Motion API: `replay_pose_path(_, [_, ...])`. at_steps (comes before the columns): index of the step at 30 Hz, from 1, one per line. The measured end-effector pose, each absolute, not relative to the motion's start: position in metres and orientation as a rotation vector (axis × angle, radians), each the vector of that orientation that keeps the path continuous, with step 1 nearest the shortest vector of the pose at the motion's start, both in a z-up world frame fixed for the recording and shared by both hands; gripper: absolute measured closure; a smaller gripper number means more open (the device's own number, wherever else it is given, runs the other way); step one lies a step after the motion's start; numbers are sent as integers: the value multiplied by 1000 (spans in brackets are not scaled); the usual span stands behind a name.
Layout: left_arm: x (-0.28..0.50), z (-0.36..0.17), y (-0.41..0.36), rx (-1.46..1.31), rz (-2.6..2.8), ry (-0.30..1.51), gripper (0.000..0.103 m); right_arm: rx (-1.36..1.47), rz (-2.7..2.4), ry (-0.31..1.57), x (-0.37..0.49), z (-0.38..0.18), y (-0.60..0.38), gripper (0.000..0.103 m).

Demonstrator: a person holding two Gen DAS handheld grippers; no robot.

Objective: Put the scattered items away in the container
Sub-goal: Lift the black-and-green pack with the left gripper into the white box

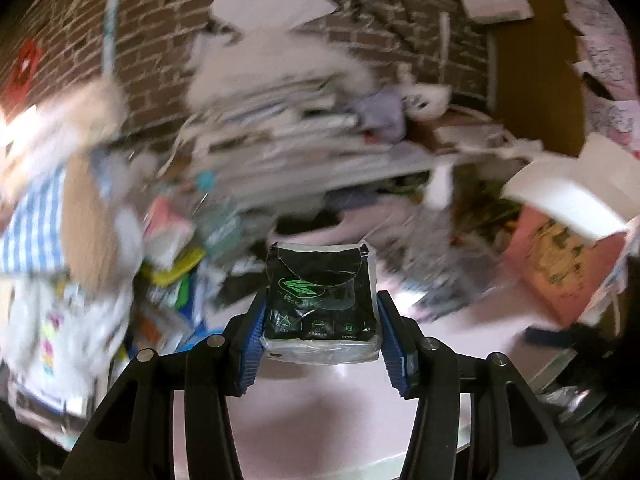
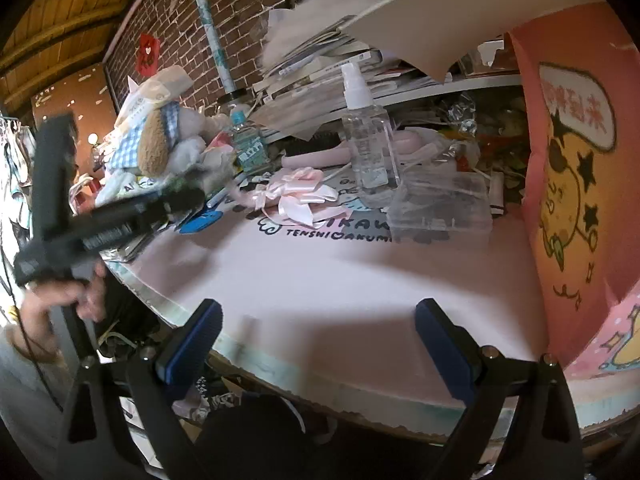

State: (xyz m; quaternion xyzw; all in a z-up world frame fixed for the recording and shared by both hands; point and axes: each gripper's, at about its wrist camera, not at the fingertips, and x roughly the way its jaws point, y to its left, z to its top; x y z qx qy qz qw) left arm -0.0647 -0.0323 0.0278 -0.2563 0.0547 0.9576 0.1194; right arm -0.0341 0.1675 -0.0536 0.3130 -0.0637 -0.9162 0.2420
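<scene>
**Left gripper carries a packet; right gripper waits empty**

The left gripper (image 1: pixel 320 320) clamps a black packet (image 1: pixel 320 296) with green print between its blue pads, gripped by the sides so it can be carried, low centre in the left view. The blurred surroundings suggest quick movement, probably toward the pink box (image 2: pixel 568 184) at the right edge of the right view, likely the container. The right gripper (image 2: pixel 316 344) hangs wide and empty over the pink worktop (image 2: pixel 320 280). Beyond it stand a spray bottle (image 2: pixel 366 136), a clear case (image 2: pixel 440 204) and a ribbon bow (image 2: pixel 298 196). Behind: stacked books, a plush toy (image 2: pixel 160 140), a brick wall.
</scene>
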Motion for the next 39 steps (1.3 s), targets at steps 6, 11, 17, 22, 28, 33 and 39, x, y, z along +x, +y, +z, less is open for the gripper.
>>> replay_pose_path(6, [-61,77,21,-613,2647,232,57,834,-2512,-170,-32,-56,169,7])
replay_pose_path(11, [-66,107,79,-537,2509,366,57,816,-2514,-175,-30,-56,170,7])
replay_pose_path(17, [-83,120,134,-585,2345,413,57,811,-2507,-207,-29,-54,173,7])
replay_pose_path(22, [-90,118,172,-638,2262,458,57,784,-2533,-171,-25,-54,173,7])
replay_pose_path(28, [-99,112,207,-700,2198,515,57,781,-2539,-191,-25,-55,180,7])
replay_pose_path(33, [-109,106,229,-749,2160,550,57,779,-2535,-189,-25,-55,181,7])
replay_pose_path(39, [-116,95,249,-810,2123,594,57,776,-2525,-206,-24,-54,183,7])
